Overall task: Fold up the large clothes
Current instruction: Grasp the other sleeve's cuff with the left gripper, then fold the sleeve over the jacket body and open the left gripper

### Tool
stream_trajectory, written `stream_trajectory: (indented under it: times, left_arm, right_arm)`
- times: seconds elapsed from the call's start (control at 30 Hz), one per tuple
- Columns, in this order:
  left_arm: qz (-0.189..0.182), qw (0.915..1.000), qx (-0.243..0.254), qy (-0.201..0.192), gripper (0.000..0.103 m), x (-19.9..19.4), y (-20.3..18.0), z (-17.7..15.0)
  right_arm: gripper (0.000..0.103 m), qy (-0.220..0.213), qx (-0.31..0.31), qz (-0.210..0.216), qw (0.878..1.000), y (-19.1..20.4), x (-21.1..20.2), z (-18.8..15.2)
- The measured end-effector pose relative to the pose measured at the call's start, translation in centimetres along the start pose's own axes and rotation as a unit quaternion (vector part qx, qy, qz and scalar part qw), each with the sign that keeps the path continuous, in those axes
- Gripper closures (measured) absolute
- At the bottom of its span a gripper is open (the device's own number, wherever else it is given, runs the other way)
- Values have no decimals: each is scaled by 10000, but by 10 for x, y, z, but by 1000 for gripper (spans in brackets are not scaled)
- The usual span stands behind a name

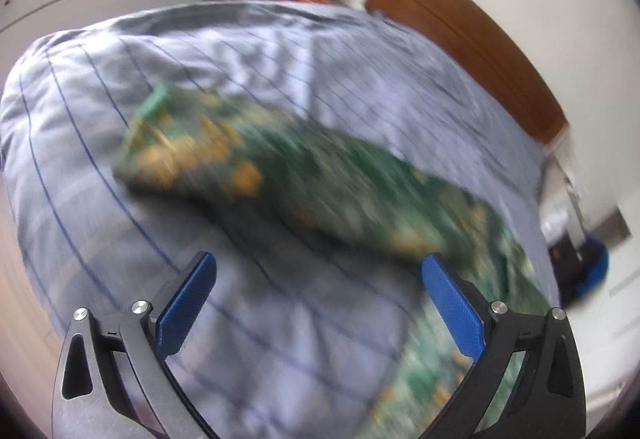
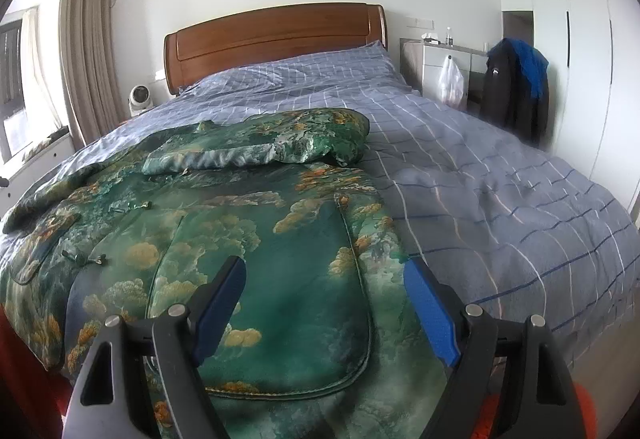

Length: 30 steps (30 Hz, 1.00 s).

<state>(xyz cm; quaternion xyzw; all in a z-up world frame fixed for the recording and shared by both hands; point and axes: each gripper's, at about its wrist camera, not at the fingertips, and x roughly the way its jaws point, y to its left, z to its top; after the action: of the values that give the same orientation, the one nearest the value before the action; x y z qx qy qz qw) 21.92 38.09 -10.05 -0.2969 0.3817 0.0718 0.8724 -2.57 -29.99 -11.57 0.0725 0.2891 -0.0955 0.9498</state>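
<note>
A large green garment with gold cloud print (image 2: 256, 231) lies spread on the bed, one sleeve (image 2: 256, 151) folded across its upper part. My right gripper (image 2: 324, 279) hovers open over the garment's near hem, with nothing between its blue pads. The left wrist view is blurred by motion. There the same garment (image 1: 288, 175) runs from the middle of the picture to the lower right. My left gripper (image 1: 320, 271) stands open above the blue bedcover beside it and holds nothing.
The bed has a blue checked cover (image 2: 480, 167) and a wooden headboard (image 2: 276, 39). A dark jacket (image 2: 516, 87) hangs on a chair at the right by a white cabinet (image 2: 444, 67). A small fan (image 2: 140, 99), curtains (image 2: 84, 39) and a window ledge stand on the left.
</note>
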Motion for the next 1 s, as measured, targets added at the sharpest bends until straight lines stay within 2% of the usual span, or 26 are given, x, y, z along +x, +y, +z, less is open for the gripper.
stream_trajectory:
  times: [0.07,0.17,0.23,0.3,0.37,0.4,0.43,0.57,0.63,0.7,0.83,0.93,1.0]
  left_arm:
    - [254,9993,-253,58,1,21,17,10]
    - [120,9955,-915,235,1,49,42,18]
    - [27,9893,-1447,168,2,58,56,22]
    - [-83,9794,-2017,-71,3,59,70,28]
    - [-80,9740,-2249,-265,26,58,76,38]
    - [39,9756,-2180,-249,61,59,77,45]
    - [179,9793,-2008,-196,82,60,75,52]
    - [556,9940,-919,-215,89,42,35,82]
    - [600,9968,-335,-419,90,22,-1,97]
    - [539,9957,318,-676,90,-2,-51,111]
    - [39,9819,1536,-1103,90,-47,-170,116]
    - [-608,9642,2304,-1166,91,-68,-266,94]
    - [-1051,9488,2783,-1059,91,-71,-329,66]
  right_arm:
    - [22,24,21,-1,10000,-1,1,0]
    - [22,60,-3,-29,10000,-1,2,-1]
    - [22,77,-44,-48,9999,1,2,-2]
    - [22,112,-100,-53,9999,3,4,-2]
    - [22,154,-146,-58,9998,5,6,-3]
    - [22,176,-174,-56,9997,6,7,-4]
    - [22,188,-203,-50,9996,7,7,-4]
    - [22,155,-274,-14,9995,11,7,-4]
    - [22,141,-263,30,9996,11,8,-4]
    - [22,148,-234,97,9996,11,9,-4]
    - [22,121,-175,219,9995,8,8,-3]
    - [22,43,-88,292,9995,5,5,-1]
    - [22,2,-10,342,9994,2,3,0]
